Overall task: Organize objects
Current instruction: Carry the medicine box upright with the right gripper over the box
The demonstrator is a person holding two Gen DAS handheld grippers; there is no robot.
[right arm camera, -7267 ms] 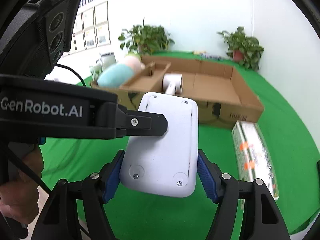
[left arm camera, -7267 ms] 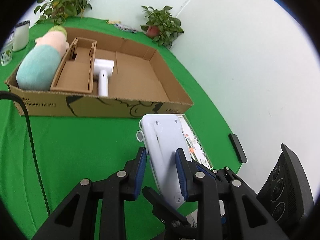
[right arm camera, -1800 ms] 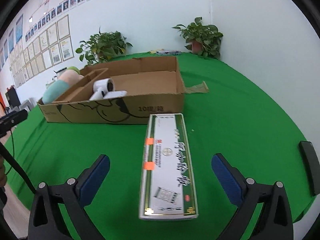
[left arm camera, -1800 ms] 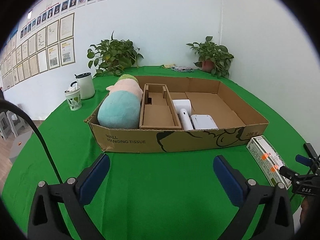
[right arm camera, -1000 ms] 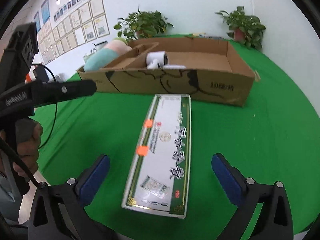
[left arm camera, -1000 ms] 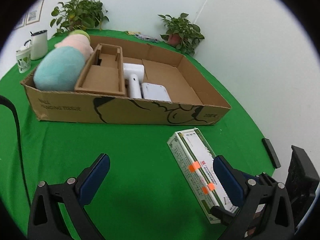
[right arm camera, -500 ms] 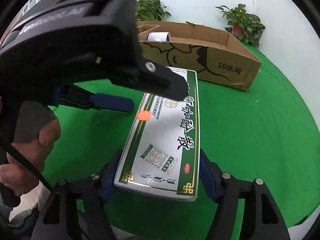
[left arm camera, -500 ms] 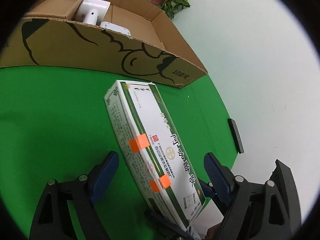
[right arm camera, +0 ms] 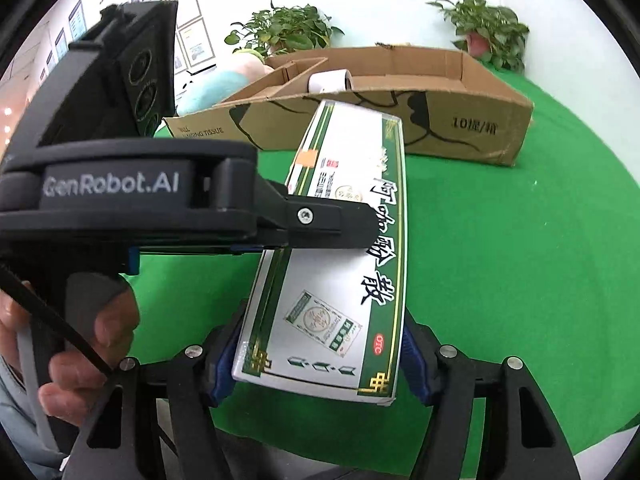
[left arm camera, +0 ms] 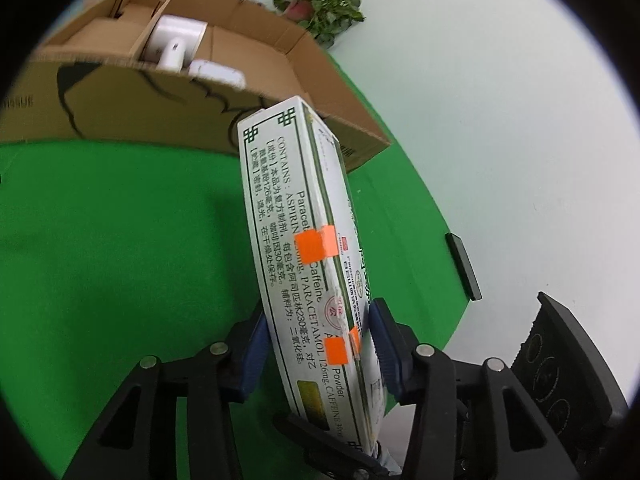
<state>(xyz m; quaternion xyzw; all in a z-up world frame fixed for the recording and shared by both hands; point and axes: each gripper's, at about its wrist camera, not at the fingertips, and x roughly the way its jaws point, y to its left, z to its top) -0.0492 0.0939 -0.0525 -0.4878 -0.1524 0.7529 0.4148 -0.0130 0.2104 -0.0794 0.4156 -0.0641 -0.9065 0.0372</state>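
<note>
Your table [left arm camera: 120, 240] is covered in green cloth, and the cardboard box [left arm camera: 132, 104] sits on it toward the far side. In the box you have a plush toy [right arm camera: 216, 84] at the left end, a cardboard insert [left arm camera: 116, 24] beside it, then a white dryer-shaped gadget [left arm camera: 176, 40] and a flat white device [left arm camera: 218, 72] lying just next to it. The right part of the box floor is bare cardboard.

The medicine carton [right arm camera: 340, 256] is off the cloth, in front of the box, tilted with its far end overlapping the box's front wall in both views. Your right gripper [right arm camera: 320, 356] is closed on its near end, blue pads pressed against the two long edges. Your left gripper [left arm camera: 316, 344] is closed on it too, one pad on each broad face, gripping from the side. Orange tape [left arm camera: 314, 246] marks the carton's edge.

A small black bar [left arm camera: 464, 266] lies on the cloth near the table's right edge.
</note>
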